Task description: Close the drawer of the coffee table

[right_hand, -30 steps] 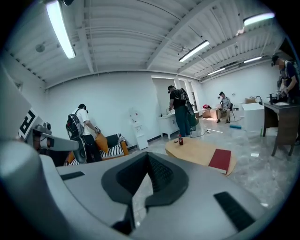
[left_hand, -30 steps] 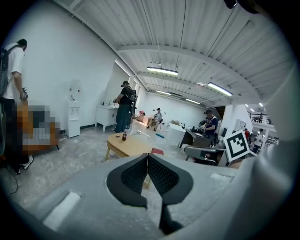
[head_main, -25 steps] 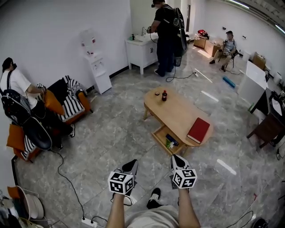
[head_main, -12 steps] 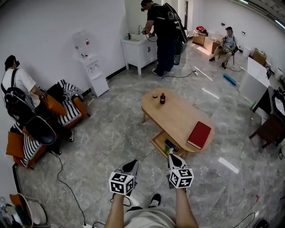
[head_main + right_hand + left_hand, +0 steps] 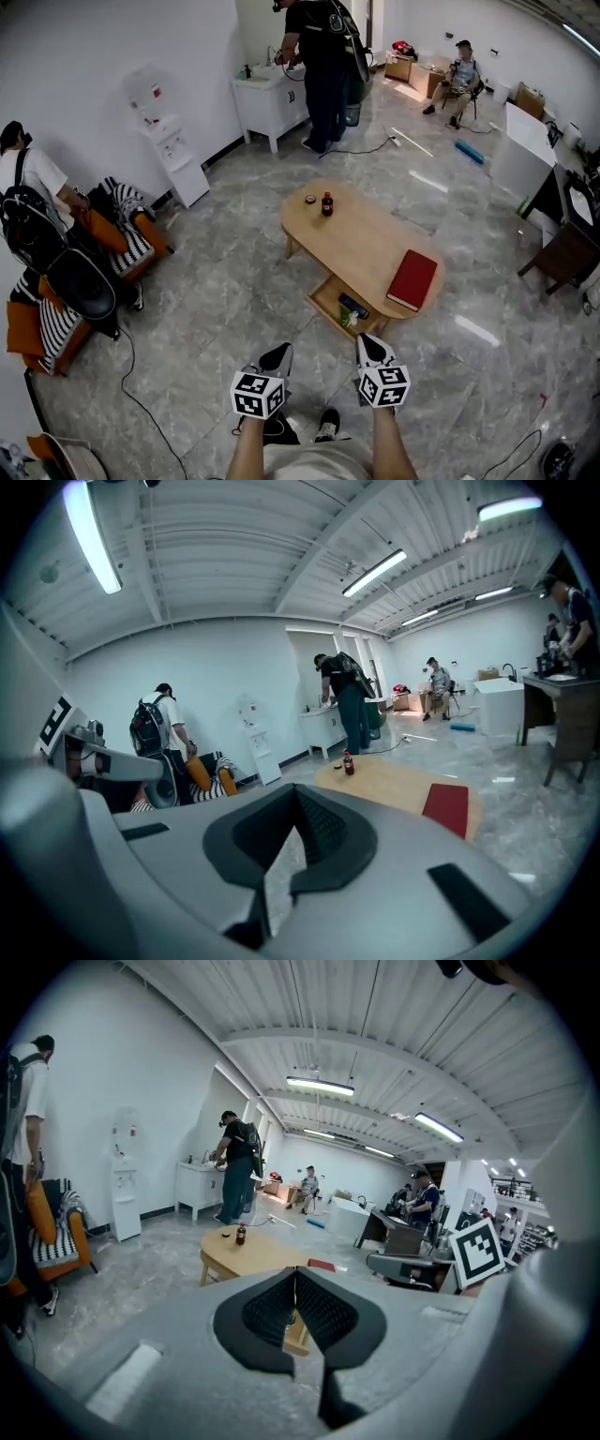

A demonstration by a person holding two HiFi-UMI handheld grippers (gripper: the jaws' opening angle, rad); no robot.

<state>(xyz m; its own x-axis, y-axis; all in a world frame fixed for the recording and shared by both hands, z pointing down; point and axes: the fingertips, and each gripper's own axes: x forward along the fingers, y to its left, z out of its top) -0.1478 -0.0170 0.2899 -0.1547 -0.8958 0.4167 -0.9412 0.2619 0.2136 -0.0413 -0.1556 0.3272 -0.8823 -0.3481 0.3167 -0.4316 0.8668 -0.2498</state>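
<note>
Both grippers are held low in front of me, side by side and apart from each other, short of the coffee table. The left gripper (image 5: 278, 352) has its fingers pressed together with nothing between them; in the left gripper view (image 5: 296, 1288) the dark pads meet along one line. The right gripper (image 5: 371, 343) is the same: in the right gripper view (image 5: 295, 803) its fingers are closed tip to tip and carry nothing. The marker cubes sit behind the fingers, and my forearms run back towards the bottom of the head view. The drawer (image 5: 325, 298) hangs open from under the near edge of the worktop (image 5: 361, 239), pulled out towards me. It lies just beyond the right gripper's tips, and neither gripper touches it. Inside it I see a dark flat item (image 5: 353, 306) and something green (image 5: 349, 321); I cannot tell what either is. A red book (image 5: 412, 279) lies flat on the worktop's near right end, above the drawer's right side. At the far end a small dark bottle (image 5: 327, 203) stands upright, with a small round object (image 5: 310, 199) just beside it. The floor is grey marbled tile. One person stands at a white cabinet (image 5: 267, 98) at the far wall, another sits well behind the worktop, and a third, wearing a backpack, stands by a striped armchair (image 5: 127, 246) on the left.
</note>
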